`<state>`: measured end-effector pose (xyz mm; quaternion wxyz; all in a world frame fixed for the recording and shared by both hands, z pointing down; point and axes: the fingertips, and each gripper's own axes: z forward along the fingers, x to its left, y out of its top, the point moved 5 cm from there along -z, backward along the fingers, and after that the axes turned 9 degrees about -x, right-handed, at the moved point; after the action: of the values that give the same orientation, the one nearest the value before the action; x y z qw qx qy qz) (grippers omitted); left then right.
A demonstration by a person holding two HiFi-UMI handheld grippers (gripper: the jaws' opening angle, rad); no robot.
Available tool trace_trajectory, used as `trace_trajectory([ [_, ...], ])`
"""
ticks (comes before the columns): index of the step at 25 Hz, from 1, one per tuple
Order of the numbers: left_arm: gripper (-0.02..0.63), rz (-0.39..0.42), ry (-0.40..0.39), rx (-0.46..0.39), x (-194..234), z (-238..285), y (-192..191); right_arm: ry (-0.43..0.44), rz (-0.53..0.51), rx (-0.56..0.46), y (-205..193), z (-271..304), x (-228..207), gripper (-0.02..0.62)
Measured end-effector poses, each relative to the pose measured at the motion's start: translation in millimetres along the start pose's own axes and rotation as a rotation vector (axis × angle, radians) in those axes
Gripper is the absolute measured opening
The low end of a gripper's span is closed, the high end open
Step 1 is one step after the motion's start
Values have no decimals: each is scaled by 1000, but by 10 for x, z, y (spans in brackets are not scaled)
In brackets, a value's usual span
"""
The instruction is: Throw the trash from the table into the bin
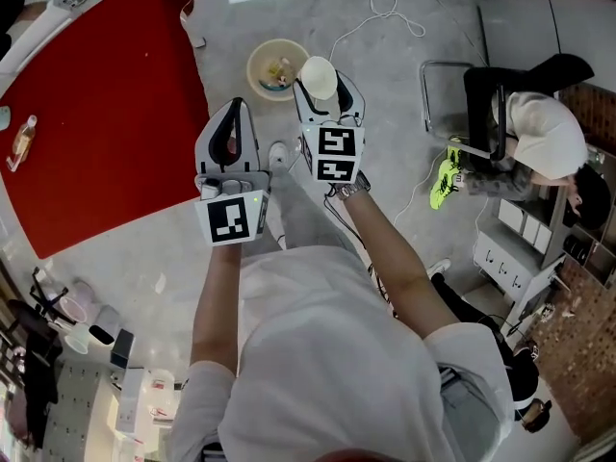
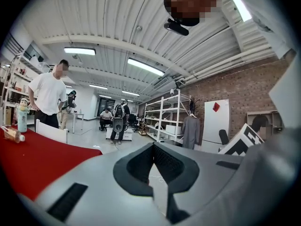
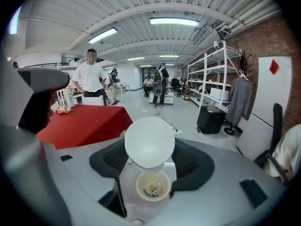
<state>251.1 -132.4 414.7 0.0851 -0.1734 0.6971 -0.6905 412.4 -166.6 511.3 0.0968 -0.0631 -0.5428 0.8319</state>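
The right gripper [image 1: 327,87] is clamped on a white cup [image 1: 319,78], one pad on each side of its wall, and the cup's pale round face looks towards the gripper's camera [image 3: 149,142]. It is held out over the grey floor [image 1: 404,75], past the right edge of the red table [image 1: 106,94]. In the head view the cup sits just right of the cream-coloured bin [image 1: 277,68], overlapping its rim. In the right gripper view the bin [image 3: 153,186] shows straight below the cup, between the two jaws (a few scraps of rubbish already lie in its bottom).

The left gripper [image 1: 233,114] is level with the right one and just to its left, near the table's edge. Its jaws are pressed together at the tips with nothing between them, as the left gripper view shows [image 2: 153,147].

On the table's far left a small bottle [image 1: 21,141] lies on its side. A white cable [image 1: 385,8] loops across the floor beyond the bin.
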Motion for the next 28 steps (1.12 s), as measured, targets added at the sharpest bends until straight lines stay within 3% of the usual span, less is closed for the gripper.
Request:
trace_trajectory([
  [7,3,-21,5,64,141,301,-556,13,7,46,-513,563,-37,281],
  [20,3,-46,8,183,273,270,-1766,31,36,123,-1560,1316,-47,282],
  [28,3,-57,15,214,331,199,-1930,44,19,164,-1688,1552,-56,285],
])
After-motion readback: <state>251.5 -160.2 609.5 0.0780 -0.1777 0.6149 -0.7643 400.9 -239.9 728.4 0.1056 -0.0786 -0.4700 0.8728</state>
